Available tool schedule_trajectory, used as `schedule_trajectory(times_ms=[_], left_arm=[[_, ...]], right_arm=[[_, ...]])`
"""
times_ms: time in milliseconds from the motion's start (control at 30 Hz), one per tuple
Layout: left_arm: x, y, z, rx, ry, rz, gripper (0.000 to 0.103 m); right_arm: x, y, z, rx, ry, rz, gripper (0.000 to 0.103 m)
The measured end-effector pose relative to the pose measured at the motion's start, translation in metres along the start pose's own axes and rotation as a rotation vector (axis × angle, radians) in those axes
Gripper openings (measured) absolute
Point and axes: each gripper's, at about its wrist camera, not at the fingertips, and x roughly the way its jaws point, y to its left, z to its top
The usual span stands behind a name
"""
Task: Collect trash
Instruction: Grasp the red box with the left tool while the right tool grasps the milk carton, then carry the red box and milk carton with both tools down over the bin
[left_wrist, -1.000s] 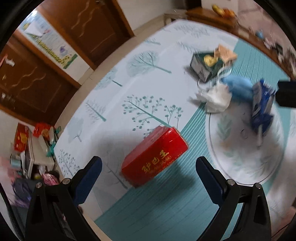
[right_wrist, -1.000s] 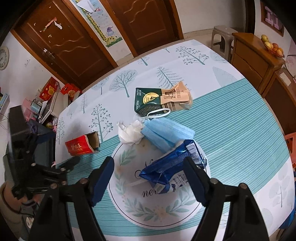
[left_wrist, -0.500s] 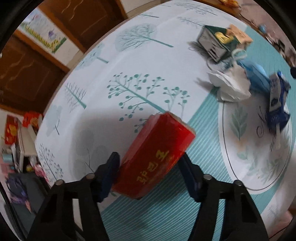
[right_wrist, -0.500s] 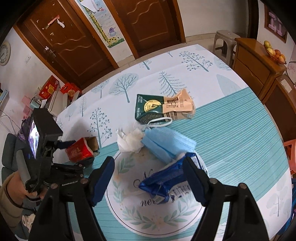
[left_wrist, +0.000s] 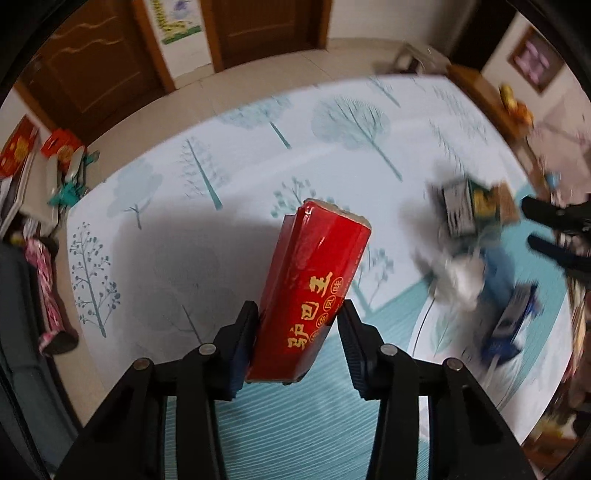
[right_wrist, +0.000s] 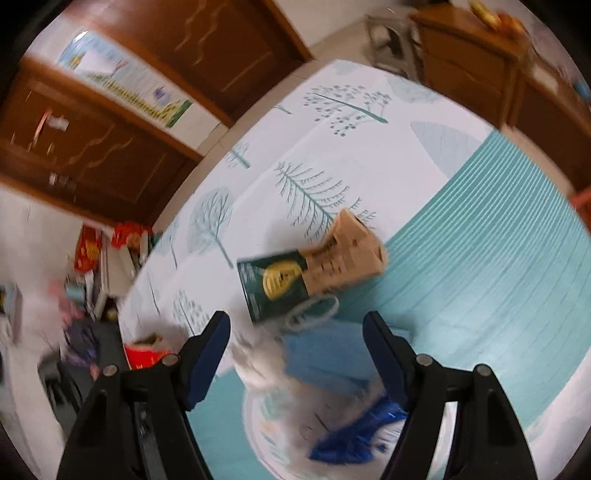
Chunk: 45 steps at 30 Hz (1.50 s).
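Observation:
My left gripper is shut on a red carton with gold characters and holds it tilted above the tablecloth. The carton also shows at the left in the right wrist view. My right gripper is open and empty, hovering over the trash pile: a white crumpled tissue, a blue face mask, a blue wrapper and a green and brown carton. The same pile is blurred in the left wrist view, with the tissue and green carton.
The table has a tree-print and teal striped cloth with a round printed mat. Wooden doors stand behind. A wooden cabinet and stool are at the far right. Clutter lies on the floor at left.
My left gripper closed on the red carton and lifted it off the table. My right gripper moved forward over the pile, toward the green carton, staying open.

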Motion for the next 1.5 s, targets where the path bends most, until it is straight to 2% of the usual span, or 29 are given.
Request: schedule_trajectory(times_ms=[100,233,367,500,567,633,800,1000,1167,1333,1500], left_arm=[[-0.008,0.003,0.008,-0.045,-0.03,-0.019,0.043],[-0.014,0.013,0.014,-0.092,-0.051,-0.035,0.043],[-0.018,0.017,0.015,-0.117,-0.057,-0.036,0.043],[-0.012,0.022,0.016,-0.138,-0.052,-0.035,0.043],[-0.012,0.025,0.014,-0.149,-0.047,-0.035,0.043],[-0.013,0.027,0.011,-0.159,-0.043,-0.035,0.043],[-0.025,0.026,0.0,-0.17,-0.046,-0.047,0.043],[-0.059,0.007,-0.025,-0.162,-0.071,-0.075,0.042],[-0.094,-0.02,-0.058,-0.175,-0.094,-0.114,0.042],[-0.128,-0.058,-0.1,-0.183,-0.113,-0.147,0.042],[-0.157,-0.116,-0.162,-0.179,-0.12,-0.161,0.042]], right_arm=[[0.014,-0.002,0.014,0.103,0.024,0.015,0.074],[0.029,-0.002,0.027,0.182,0.028,-0.04,0.074],[0.046,-0.001,0.035,0.214,0.045,-0.11,0.074],[0.063,-0.001,0.04,0.233,0.06,-0.111,0.074],[0.066,0.007,0.042,0.203,0.051,-0.111,0.051],[0.07,0.011,0.041,0.198,0.072,-0.085,0.044],[0.063,0.029,0.032,0.122,0.045,0.003,0.035],[0.023,0.047,0.011,0.031,0.03,0.161,0.034],[-0.03,0.046,-0.014,-0.053,0.013,0.264,0.034],[-0.09,0.018,-0.061,-0.163,-0.019,0.296,0.034],[-0.146,-0.023,-0.112,-0.295,-0.062,0.258,0.034]])
